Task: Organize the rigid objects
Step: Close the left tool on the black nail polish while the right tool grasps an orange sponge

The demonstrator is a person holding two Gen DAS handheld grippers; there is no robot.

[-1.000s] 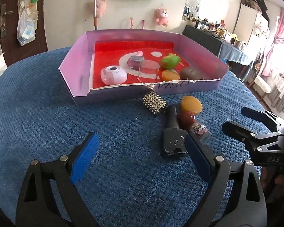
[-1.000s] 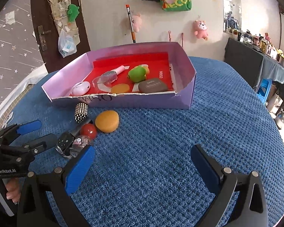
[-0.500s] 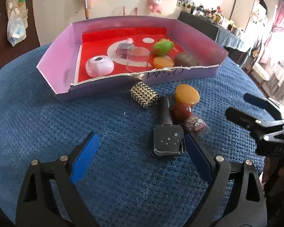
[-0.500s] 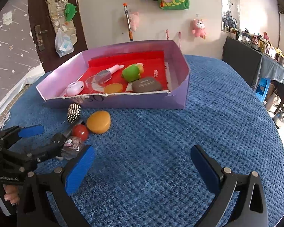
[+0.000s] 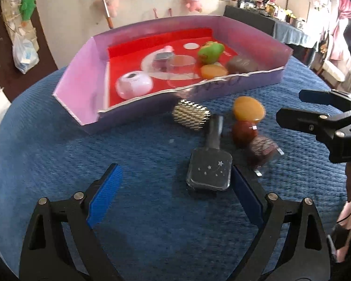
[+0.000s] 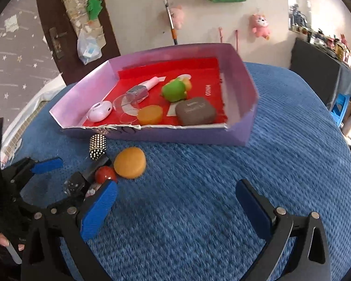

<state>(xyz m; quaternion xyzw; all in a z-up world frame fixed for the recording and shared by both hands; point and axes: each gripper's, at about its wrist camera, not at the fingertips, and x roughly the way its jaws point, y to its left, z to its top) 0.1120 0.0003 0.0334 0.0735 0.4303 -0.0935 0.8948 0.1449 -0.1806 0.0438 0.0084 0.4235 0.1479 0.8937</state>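
Note:
A purple box (image 5: 82, 98) with a red floor sits on the blue cloth; it also shows in the right wrist view (image 6: 245, 89). In front of it lie a studded silver cylinder (image 5: 190, 114), a dark star-printed bottle (image 5: 209, 172), an orange disc (image 5: 248, 109), a red ball (image 5: 243, 131) and a small clear bottle (image 5: 263, 149). My left gripper (image 5: 175, 196) is open, its right finger beside the dark bottle. My right gripper (image 6: 177, 207) is open and empty, to the right of the orange disc (image 6: 129, 162).
Inside the box lie a white pod (image 5: 133, 87), a clear cup (image 5: 179, 70), a green toy (image 5: 210, 51), an orange piece (image 5: 214, 71) and a brown case (image 5: 242, 64). The round table edge curves behind the box. A wall with hanging toys stands beyond.
My left gripper has moved forward toward the loose objects, so the dark bottle now sits by its right finger. My right gripper has drifted left and closer to the box.

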